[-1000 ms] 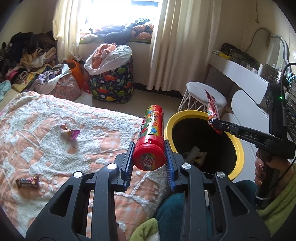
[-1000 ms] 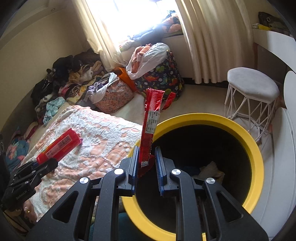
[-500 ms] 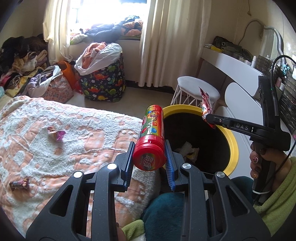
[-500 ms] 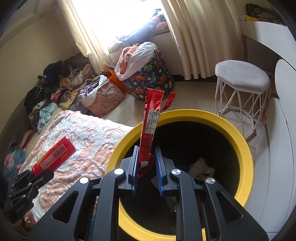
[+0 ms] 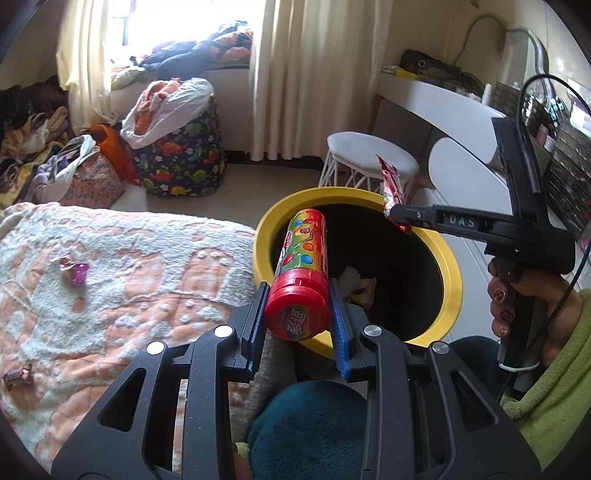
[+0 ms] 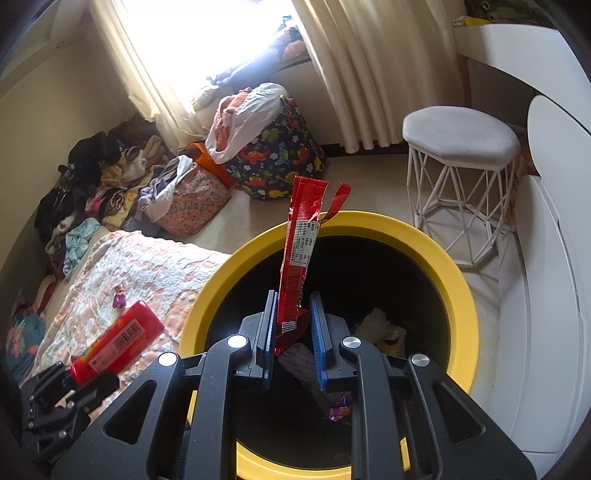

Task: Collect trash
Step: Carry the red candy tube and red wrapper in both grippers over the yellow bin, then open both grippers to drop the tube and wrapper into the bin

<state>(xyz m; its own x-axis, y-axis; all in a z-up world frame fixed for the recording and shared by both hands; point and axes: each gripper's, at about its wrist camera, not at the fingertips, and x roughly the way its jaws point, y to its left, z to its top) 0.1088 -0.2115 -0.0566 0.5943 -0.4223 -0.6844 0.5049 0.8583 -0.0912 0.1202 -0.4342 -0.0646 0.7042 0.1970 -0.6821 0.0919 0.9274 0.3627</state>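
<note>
Lived-in bedroom, probably; quilted bed (image 5: 110, 266), heaped clothes (image 6: 92, 184), curtained window (image 5: 184, 29), white stool (image 6: 458, 136)

Left gripper (image 5: 298, 318): pointing forward and downward, jaws clamping on a tube of sweets (image 5: 302, 271).

Right gripper (image 6: 292, 329): angling downward, jaws nearly closed and pinching a red wrapper (image 6: 301, 260).

Right hand (image 5: 524, 302): wrapping the gripper's handle, fingers curling around it, a green sleeve (image 5: 554, 398) covering the arm.

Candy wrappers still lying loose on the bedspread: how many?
2: a pink wrapper mid-bedspread, and a brown wrapper at its near left edge. Others may lie out of frame or behind the grippers.
</note>
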